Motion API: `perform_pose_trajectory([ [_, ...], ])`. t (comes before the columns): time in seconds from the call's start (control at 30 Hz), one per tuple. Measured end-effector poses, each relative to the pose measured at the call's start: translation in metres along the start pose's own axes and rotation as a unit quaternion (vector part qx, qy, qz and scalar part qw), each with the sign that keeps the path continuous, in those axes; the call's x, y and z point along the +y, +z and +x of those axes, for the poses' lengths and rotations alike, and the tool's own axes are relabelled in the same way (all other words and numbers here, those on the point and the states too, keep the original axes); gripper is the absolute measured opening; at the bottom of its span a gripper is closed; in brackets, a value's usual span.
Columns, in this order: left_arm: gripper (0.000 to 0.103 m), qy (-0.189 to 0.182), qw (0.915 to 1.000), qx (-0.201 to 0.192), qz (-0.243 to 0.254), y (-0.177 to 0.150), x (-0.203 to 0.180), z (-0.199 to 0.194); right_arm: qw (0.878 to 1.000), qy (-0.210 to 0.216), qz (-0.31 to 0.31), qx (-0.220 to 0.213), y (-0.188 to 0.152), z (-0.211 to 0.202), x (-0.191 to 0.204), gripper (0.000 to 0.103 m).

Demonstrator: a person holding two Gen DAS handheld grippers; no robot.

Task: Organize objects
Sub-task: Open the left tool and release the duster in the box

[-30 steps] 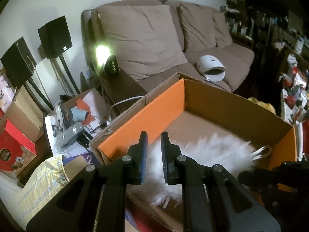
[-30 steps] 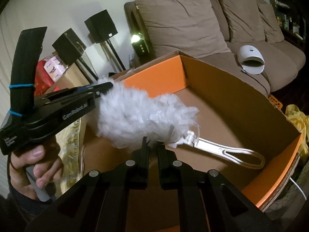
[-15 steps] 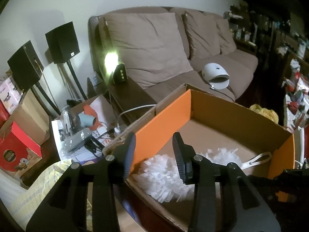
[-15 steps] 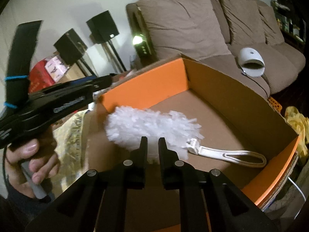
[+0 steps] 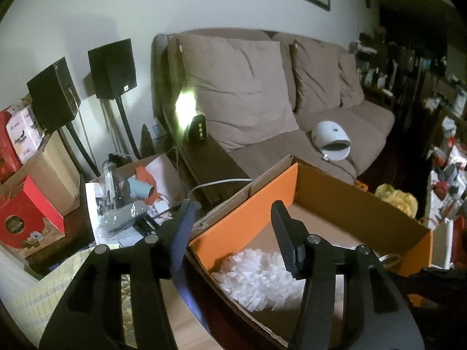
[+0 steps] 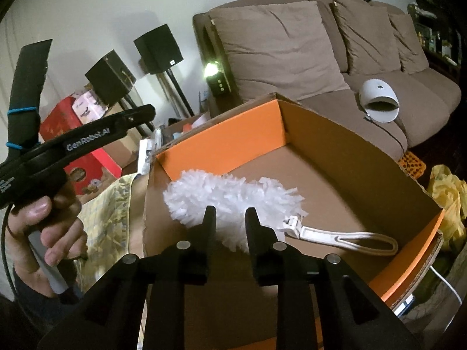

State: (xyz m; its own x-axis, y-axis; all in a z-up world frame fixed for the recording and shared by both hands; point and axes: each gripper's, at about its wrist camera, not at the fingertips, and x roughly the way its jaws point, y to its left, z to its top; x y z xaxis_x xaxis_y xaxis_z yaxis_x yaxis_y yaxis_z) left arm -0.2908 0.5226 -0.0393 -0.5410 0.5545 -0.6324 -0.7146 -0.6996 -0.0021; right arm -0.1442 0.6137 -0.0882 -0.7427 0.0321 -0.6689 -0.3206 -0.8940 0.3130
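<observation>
Dropped: 1 duster (image 6: 230, 198) in 1 box (image 6: 221, 143), both claws opening

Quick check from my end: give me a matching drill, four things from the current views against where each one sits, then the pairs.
Things:
1. white duster
2. white domed device
3. black speakers
4. left claw

Places:
A. on the sofa seat
B. raised on stands by the wall
C. lying on the floor of the cardboard box
D. open above the box's near corner, holding nothing

Pairs: 1-C, 2-A, 3-B, 4-D
</observation>
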Motion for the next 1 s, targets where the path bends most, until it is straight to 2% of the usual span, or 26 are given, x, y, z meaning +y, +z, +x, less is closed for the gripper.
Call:
perform_pose_trajectory([
  [0.17,0.056,-0.005,0.9997,-0.024,-0.002,0.006,0.001,-0.022,1.000,0.001,-0.003,-0.012,0.003,-0.011,0.003,0.028],
  [0.27,0.058,-0.008,0.9991,-0.039,-0.013,0.007,0.005,-0.039,0.999,-0.023,-0.022,-0.031,0.006,-0.026,0.009,0.029],
  [0.37,0.059,-0.020,0.9991,-0.035,-0.017,0.008,0.009,-0.055,0.998,-0.022,-0.031,-0.049,0.008,-0.040,0.015,0.030],
  [0.47,0.059,-0.026,0.9994,-0.024,0.005,0.008,0.010,-0.079,0.998,-0.014,-0.034,-0.057,0.010,-0.049,0.020,0.030],
  [0.53,0.059,-0.026,0.9993,-0.028,0.005,0.004,0.014,-0.097,0.997,-0.007,-0.037,-0.060,0.011,-0.054,0.025,0.033],
  [0.6,0.061,-0.025,0.9992,-0.030,0.003,-0.001,0.019,-0.116,0.997,-0.005,-0.044,-0.068,0.012,-0.062,0.031,0.041],
  [0.67,0.063,-0.019,0.9992,-0.035,-0.001,-0.006,0.022,-0.132,0.995,0.000,-0.054,-0.079,0.013,-0.071,0.040,0.046],
  [0.83,0.066,-0.009,0.9994,-0.032,-0.004,-0.019,0.033,-0.167,0.992,0.018,-0.073,-0.100,0.012,-0.095,0.058,0.052],
  [0.93,0.067,0.013,0.9992,-0.037,-0.002,-0.028,0.039,-0.185,0.990,0.026,-0.084,-0.111,0.011,-0.106,0.068,0.055],
  [1.0,0.071,0.028,0.9986,-0.045,-0.006,-0.036,0.046,-0.199,0.988,0.032,-0.093,-0.119,0.009,-0.115,0.076,0.059],
])
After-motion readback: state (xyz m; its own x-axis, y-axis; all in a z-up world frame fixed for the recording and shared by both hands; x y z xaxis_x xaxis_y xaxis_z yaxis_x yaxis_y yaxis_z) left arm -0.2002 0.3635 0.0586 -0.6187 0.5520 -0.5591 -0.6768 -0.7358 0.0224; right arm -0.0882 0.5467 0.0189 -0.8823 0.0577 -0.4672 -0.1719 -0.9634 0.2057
